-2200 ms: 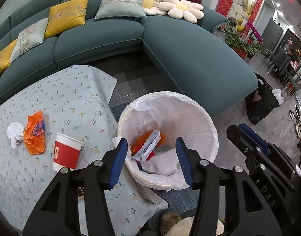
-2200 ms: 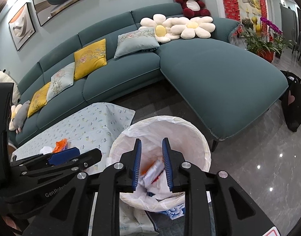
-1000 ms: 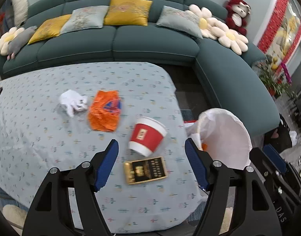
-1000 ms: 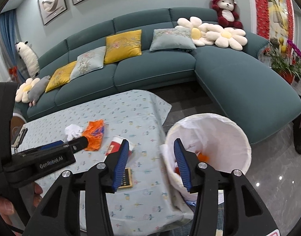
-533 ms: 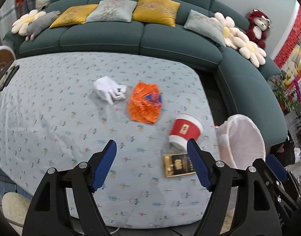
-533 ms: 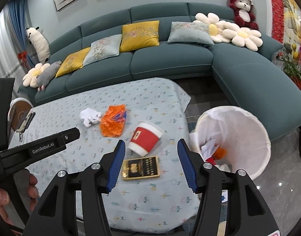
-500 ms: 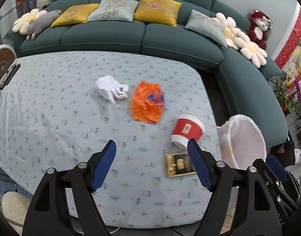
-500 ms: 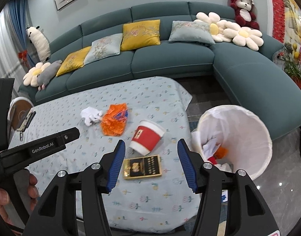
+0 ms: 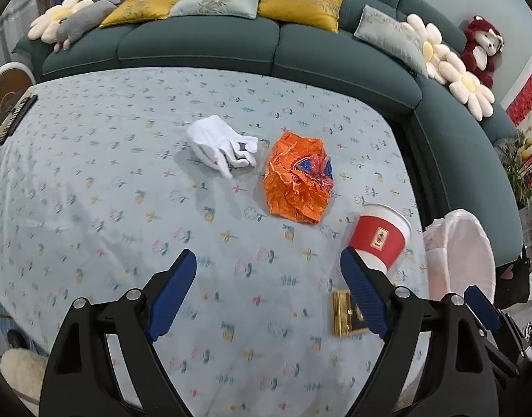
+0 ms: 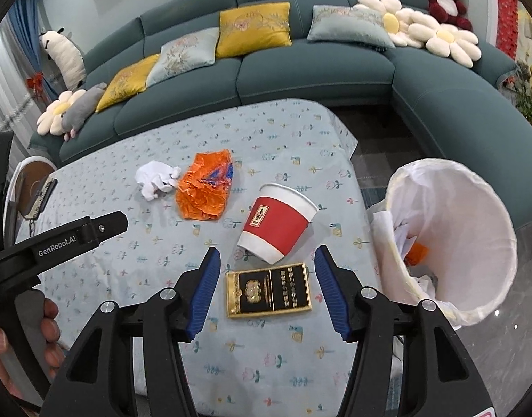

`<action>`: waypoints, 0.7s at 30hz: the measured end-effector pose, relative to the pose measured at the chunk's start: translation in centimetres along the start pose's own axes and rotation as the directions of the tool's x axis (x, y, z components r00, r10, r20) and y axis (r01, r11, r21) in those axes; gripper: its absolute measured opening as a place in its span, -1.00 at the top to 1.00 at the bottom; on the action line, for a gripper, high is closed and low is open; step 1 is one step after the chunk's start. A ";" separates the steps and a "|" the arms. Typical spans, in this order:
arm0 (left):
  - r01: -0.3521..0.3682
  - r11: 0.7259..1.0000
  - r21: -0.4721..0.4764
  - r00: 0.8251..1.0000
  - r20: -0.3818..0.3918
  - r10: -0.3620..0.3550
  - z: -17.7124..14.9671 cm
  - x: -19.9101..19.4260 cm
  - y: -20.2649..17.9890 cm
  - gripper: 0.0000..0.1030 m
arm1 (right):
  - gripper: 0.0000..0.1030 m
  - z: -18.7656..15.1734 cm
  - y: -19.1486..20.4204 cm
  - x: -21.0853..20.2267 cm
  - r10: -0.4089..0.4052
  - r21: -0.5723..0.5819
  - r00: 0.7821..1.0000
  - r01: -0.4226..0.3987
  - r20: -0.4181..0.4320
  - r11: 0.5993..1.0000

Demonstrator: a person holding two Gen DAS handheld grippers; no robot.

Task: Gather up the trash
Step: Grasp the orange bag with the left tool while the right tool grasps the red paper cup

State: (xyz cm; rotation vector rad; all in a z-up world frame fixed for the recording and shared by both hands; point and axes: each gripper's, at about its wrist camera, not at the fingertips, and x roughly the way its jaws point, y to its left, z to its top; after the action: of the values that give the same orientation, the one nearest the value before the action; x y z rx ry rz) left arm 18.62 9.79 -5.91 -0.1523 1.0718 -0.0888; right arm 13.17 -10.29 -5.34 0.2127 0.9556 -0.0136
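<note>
Here, beside the lined trash bin (image 10: 488,243): red paper cup (image 10: 278,224), black-and-gold packet (image 10: 268,291), orange wrapper (image 10: 205,186), white tissue (image 10: 154,179); left gripper (image 9: 269,278) and right gripper (image 10: 266,271) hover, jaws apart, empty.

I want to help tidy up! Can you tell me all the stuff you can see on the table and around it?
paper cup: one, red with white rim, upright on the table near the bin side
flat box: one, black and gold, lying on the table in front of the cup
crumpled wrapper: one, orange, mid-table
crumpled tissue: one, white, beside the wrapper
bin: one, white liner, off the table's end, some trash inside
table: one, pale blue flowered cloth
sofa: one, teal, behind the table
left gripper: open, above the cloth, holding nothing
right gripper: open, above the flat box, holding nothing
</note>
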 end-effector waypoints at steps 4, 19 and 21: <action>0.005 1.000 0.014 1.000 -0.024 -0.005 1.5 3.1 -0.7 -0.57 | -0.07 0.9 -0.6 3.1 -0.001 0.022 0.999 0.002 -0.036 1.000; -0.001 1.000 0.020 0.993 -0.114 0.004 5.6 13.5 -2.5 -0.56 | -0.29 2.3 -1.7 12.2 0.041 0.089 0.990 -0.029 -0.136 0.996; 0.006 1.000 0.019 0.993 -0.117 -0.004 5.7 14.1 -2.5 -0.45 | -0.32 2.3 -1.8 12.7 0.069 0.104 0.988 -0.055 -0.138 0.993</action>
State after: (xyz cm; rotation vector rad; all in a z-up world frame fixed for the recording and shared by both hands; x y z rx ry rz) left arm 30.35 5.72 -15.03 -0.1333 1.1870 -0.1137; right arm 22.17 -11.38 -14.73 0.3391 1.0901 0.0117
